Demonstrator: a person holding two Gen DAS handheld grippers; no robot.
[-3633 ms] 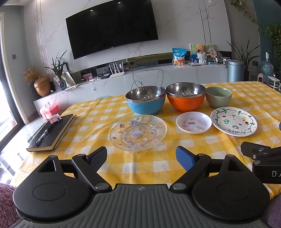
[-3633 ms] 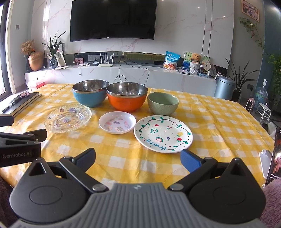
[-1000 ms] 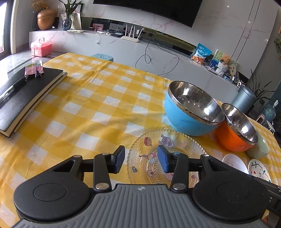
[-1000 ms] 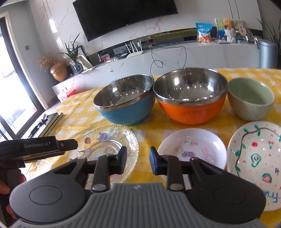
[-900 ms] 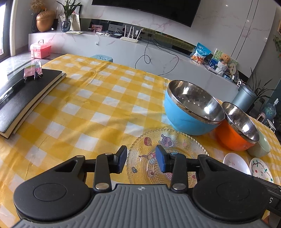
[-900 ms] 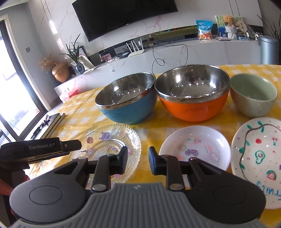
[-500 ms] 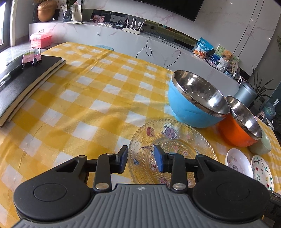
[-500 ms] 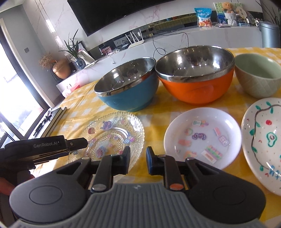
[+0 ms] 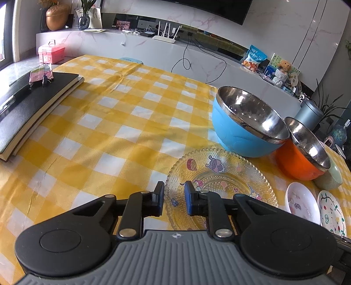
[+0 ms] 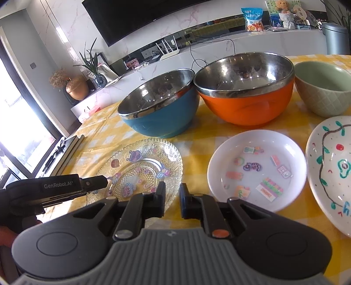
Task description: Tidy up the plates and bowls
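Yellow checked tablecloth fills mid-frame; my left gripper and right gripper are closing narrow on the glass plate's rim at bottom centre.

Home living room: wall-mounted black television, white marble media console, potted green plants, yellow-checked cloth-covered dining worktop.

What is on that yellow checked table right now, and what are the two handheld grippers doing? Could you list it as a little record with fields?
Surface: yellow checked tablecloth
Bowls, back row: blue steel-lined bowl, orange steel-lined bowl, pale green ceramic bowl
Plates, front row: clear glass cartoon plate, small white sticker plate, white plate with painted fruit
Left gripper: closing, astride the glass plate's near rim
Right gripper: closing at the same plate's edge
Elsewhere: black notebook
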